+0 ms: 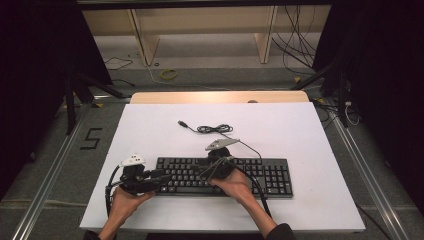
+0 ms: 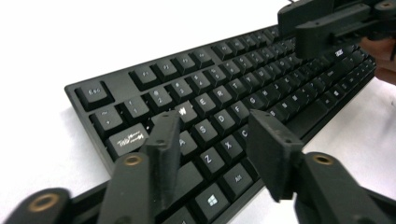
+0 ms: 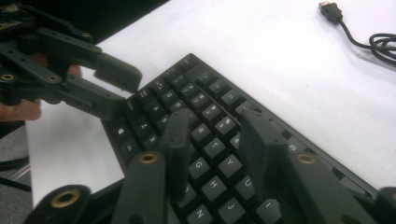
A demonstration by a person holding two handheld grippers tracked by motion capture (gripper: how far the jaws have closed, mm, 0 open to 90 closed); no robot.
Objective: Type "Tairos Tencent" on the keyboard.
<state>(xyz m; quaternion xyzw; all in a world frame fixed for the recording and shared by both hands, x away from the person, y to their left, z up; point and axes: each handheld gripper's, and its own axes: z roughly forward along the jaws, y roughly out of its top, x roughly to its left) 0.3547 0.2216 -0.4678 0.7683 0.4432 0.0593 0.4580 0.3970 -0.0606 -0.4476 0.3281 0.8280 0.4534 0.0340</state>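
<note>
Left gripper (image 2: 210, 140): jaws apart, nothing between them, poised over the A to C keys near the left end of the keyboard (image 2: 224, 107).
Right gripper (image 3: 215, 135): jaws likewise parted and holding nothing, over the R, T, G, Y keys around the middle of the letter block.
Hands: left hand (image 1: 126, 200) at the keyboard's left end, right hand (image 1: 235, 187) at its near edge.
Keyboard place: flat on the white tabletop (image 1: 310, 125), in its near half, well clear of the edges.
Long axis: runs left to right across the table; key rows face the person, number pad to the right.
Cable (image 1: 215, 129): loosely coiled behind the keyboard, plug (image 3: 330, 11) lying free.
Risk: a jaw tip coming down between keys could pry off a cap; a one-sided push would probably swing the keyboard askew.
Risk: sliding it away from the person may bunch or snag the cable.
</note>
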